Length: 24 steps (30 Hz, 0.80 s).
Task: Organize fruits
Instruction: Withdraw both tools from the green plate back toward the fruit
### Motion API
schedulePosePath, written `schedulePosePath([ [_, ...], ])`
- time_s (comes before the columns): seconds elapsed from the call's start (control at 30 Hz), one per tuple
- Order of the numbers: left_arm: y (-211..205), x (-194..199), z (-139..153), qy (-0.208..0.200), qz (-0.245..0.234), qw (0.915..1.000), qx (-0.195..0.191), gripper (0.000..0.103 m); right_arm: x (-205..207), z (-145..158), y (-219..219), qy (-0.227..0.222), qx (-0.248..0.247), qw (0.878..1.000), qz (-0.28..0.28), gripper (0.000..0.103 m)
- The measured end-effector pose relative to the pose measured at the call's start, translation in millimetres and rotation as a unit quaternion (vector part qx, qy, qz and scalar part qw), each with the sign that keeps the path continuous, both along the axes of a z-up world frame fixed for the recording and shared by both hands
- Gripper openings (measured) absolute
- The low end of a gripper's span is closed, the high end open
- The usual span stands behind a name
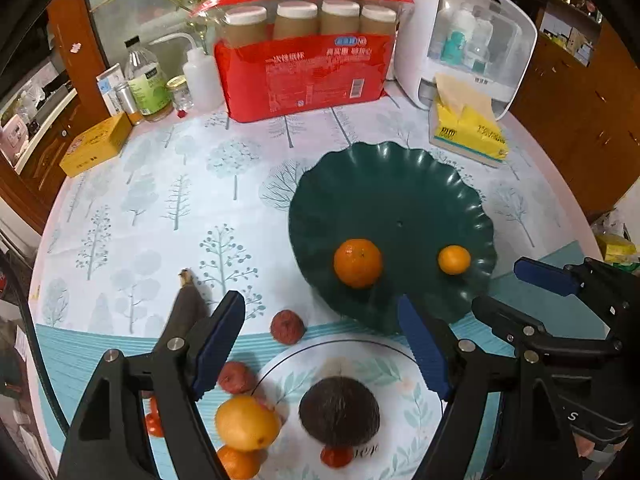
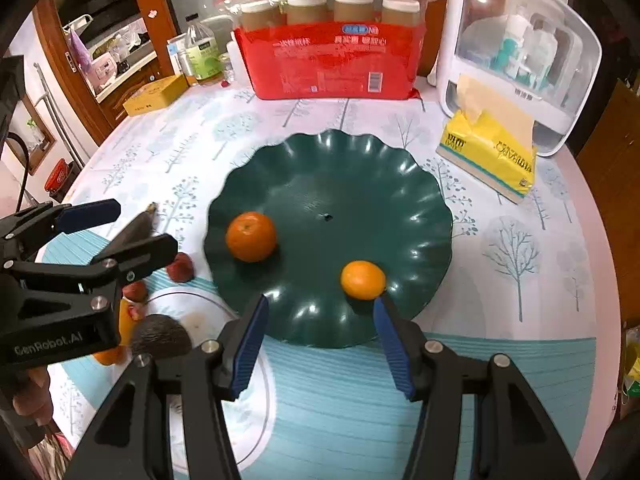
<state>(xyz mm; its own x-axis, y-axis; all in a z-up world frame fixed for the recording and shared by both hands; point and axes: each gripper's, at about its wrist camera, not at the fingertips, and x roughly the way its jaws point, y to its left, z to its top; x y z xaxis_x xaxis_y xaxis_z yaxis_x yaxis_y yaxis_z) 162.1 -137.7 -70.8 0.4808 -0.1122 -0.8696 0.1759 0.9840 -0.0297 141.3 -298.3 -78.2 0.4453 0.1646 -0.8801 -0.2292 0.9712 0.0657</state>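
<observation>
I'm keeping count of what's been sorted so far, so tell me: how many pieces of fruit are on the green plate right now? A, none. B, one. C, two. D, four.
C: the green plate holds just a larger orange and a smaller orange; the rest of the fruit lies off it.

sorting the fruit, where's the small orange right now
The small orange lies in the green scalloped plate, near its front rim, to the right of the bigger orange and just beyond the right gripper in the right wrist view.
</observation>
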Motion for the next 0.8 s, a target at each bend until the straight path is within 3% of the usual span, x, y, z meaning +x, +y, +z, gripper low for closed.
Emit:
schedulePosePath([
  [0.47, 51.2, -44.3, 80.7, -0.047, -0.008, 0.9983, -0.034, 0.084, -42.4, 87.7, 37.8, -0.059, 0.004, 0.998, -0.004, 0.055],
  [0.63, 76.1, -58.9, 90.9, -0.049, -0.010, 0.9980, -0.038, 0.084, -56.7, 113.9, 58.5, -0.082, 0.009, 0.997, -0.008, 0.056],
  [0.8, 102.1, -70.2, 89.4, -0.046, -0.016, 0.9982, -0.035, 0.084, -69.4, 118.6, 86.2, -0.092, 0.001, 0.996, -0.008, 0.060],
])
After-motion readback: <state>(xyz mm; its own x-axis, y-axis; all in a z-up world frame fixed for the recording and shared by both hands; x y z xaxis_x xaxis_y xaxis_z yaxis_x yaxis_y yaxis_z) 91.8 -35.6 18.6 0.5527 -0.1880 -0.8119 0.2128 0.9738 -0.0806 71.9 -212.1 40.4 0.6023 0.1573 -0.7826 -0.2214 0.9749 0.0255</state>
